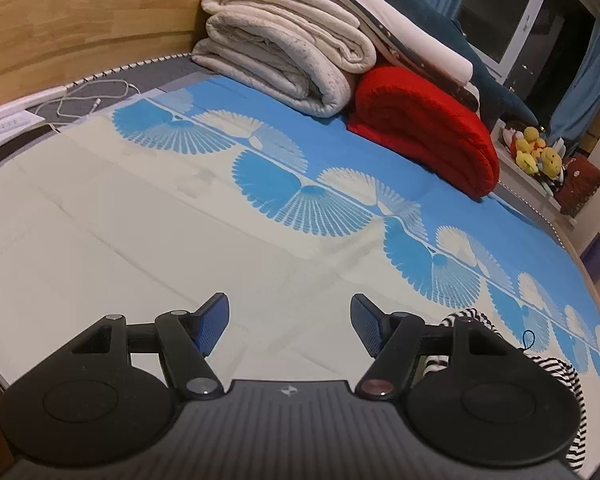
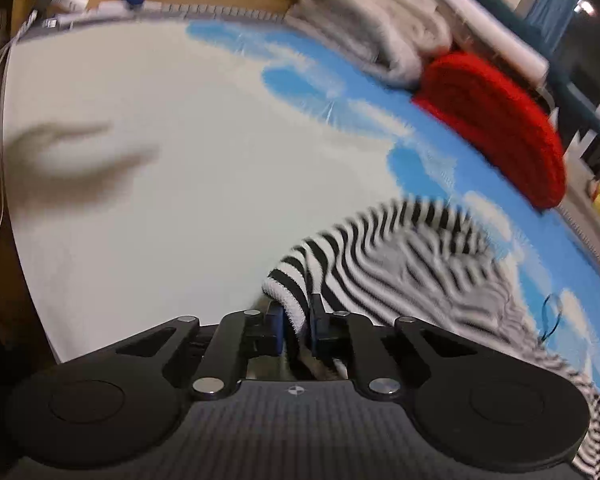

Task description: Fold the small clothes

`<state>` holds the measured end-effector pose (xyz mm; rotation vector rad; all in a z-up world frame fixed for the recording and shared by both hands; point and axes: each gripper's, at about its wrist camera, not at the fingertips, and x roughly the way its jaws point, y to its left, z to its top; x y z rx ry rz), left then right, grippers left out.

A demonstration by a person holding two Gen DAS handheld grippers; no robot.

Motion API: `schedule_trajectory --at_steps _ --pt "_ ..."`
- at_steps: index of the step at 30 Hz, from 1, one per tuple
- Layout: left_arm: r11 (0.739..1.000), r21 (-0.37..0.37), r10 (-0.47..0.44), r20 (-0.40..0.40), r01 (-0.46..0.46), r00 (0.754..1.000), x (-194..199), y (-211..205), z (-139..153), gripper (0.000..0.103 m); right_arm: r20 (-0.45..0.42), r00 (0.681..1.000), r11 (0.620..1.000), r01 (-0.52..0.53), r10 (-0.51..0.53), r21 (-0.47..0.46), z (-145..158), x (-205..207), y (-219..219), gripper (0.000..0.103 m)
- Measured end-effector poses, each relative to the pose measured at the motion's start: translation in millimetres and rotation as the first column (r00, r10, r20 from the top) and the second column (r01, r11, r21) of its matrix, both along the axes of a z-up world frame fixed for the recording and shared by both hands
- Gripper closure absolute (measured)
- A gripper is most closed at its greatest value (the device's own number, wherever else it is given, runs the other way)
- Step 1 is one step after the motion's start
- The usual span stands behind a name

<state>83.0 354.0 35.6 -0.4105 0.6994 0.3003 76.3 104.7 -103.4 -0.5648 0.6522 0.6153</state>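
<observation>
Left gripper: the black two-finger left gripper (image 1: pixel 290 326) has its jaws spread wide with nothing between its blue pads (image 1: pixel 212 326), only bare sheet beneath
Right gripper: the black two-finger right gripper (image 2: pixel 296 326) has its jaws clenched on the white ribbed hem of the garment, the cloth pinched between the blue pads (image 2: pixel 275 326)
Garment: the small black-and-white striped knit garment (image 2: pixel 412 264) lies bunched on the near right part of the bed, its hem lifted at the right gripper; in the left wrist view a fold of it (image 1: pixel 556 372) shows beside and behind the left gripper's right finger
Bed: the cream sheet with a blue fan-pattern border (image 1: pixel 140 232) covers the bed, the blue band running along its far and right side
Far end: a stack of folded cream blankets (image 1: pixel 284 48) sits against the wooden headboard (image 1: pixel 80 20), with a folded red blanket (image 1: pixel 424 128) just to its right
Far left: a white power strip (image 1: pixel 28 102) and white cables (image 1: pixel 96 98) lie by the bed's far left edge
Right background: yellow plush toys (image 1: pixel 534 152) sit off the bed near blue curtains (image 1: pixel 592 64)
Blur: the right wrist view is smeared, so fine detail of the garment cannot be told
</observation>
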Motion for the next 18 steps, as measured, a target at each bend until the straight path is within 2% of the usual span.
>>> schedule_trajectory --at_steps 3,5,7,9,11,14,16,18 --pt "1.0 0.023 0.008 0.006 -0.008 1.0 -1.4 -0.7 2.8 0.031 0.012 1.0 1.0 -0.011 0.01 0.029 13.6 -0.9 14.9 0.093" --pt "0.999 0.03 0.017 0.01 -0.018 1.0 -2.0 -2.7 4.2 0.031 0.026 0.998 0.998 -0.06 0.059 0.035 20.0 -6.1 24.1 0.093" --pt "0.999 0.028 0.015 0.012 -0.015 1.0 -0.9 -6.3 5.3 0.031 0.005 0.997 0.995 -0.079 0.079 0.064 27.3 -7.0 27.5 0.093" --pt "0.999 0.039 0.005 0.008 -0.005 1.0 1.5 -14.3 6.4 0.031 -0.038 0.999 0.992 -0.026 0.031 0.12 36.2 0.8 20.6 0.093" --pt "0.999 0.049 -0.009 0.009 0.009 1.0 4.7 -24.8 8.1 0.031 -0.083 0.995 0.977 0.075 -0.059 0.2 50.8 13.8 0.1 0.093" --pt "0.997 0.065 -0.044 0.011 0.043 0.999 11.8 -43.2 10.2 0.031 -0.098 0.983 0.933 0.18 -0.157 0.312 75.6 25.6 -48.6 0.093" --pt "0.994 0.079 -0.071 0.008 0.07 0.997 17.4 -56.5 10.8 0.031 -0.108 0.966 0.885 0.26 -0.236 0.387 92.7 32.7 -94.1 0.093" --pt "0.99 0.096 -0.103 0.007 0.102 0.995 23.6 -71.5 11.4 0.031 -0.141 0.928 0.81 0.371 -0.345 0.455 104.8 38.5 -148.4 0.093"
